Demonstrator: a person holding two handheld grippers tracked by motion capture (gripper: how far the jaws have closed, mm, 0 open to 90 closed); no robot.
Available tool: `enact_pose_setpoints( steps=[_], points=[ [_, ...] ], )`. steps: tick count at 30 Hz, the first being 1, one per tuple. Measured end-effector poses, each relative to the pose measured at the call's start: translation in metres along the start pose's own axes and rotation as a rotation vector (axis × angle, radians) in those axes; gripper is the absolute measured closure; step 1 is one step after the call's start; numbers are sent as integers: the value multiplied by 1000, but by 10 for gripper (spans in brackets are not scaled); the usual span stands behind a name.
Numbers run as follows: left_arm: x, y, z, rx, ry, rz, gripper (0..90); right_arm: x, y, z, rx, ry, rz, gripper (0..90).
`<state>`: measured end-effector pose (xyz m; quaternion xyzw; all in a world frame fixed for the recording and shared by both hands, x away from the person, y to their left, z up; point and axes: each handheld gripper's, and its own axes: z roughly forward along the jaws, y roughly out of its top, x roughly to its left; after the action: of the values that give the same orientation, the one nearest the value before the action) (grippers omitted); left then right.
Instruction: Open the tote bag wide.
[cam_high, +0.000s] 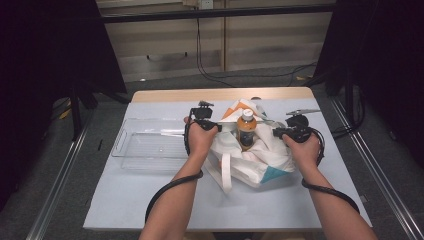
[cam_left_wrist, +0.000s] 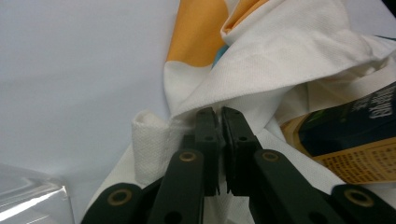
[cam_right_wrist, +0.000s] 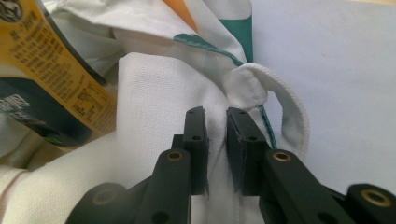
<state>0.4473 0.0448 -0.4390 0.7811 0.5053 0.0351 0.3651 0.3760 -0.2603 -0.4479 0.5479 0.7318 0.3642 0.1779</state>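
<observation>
A white cloth tote bag (cam_high: 250, 155) lay near the middle of the table (cam_high: 150, 210), toward its far edge, with a bottle (cam_high: 246, 128) standing in its mouth. The left tongs (cam_left_wrist: 220, 114) pinched the bag's rim, jaws nearly together. The right tongs (cam_right_wrist: 215, 116) stood slightly apart astride a fold of the opposite rim. A clear plastic tray (cam_high: 150, 145) sat beside the bag, toward the table's left edge.

Print covers the bottle's (cam_high: 246, 129) orange-and-dark label (cam_right_wrist: 56, 79), but none of it can be read; the bag (cam_high: 255, 160) carries no lettering.
</observation>
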Motion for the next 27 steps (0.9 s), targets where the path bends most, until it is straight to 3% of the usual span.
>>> enact_pose_setpoints(
  steps=[16, 20, 23, 27],
  points=[
    [-21, 5, -30, -113, -29, 65, 682, 8, 7, -8, 8, -35, -34, 778],
    [-24, 3, -36, -118, -60, 58, 723, 10, 8, -9, 10, -41, -35, 773],
    [-27, -3, -33, -87, -94, 55, 798, 11, 8, -8, 13, -46, -28, 770],
    [-23, -14, -23, -39, -95, 39, 859, 11, 7, -7, 11, -46, -27, 774]
  ],
)
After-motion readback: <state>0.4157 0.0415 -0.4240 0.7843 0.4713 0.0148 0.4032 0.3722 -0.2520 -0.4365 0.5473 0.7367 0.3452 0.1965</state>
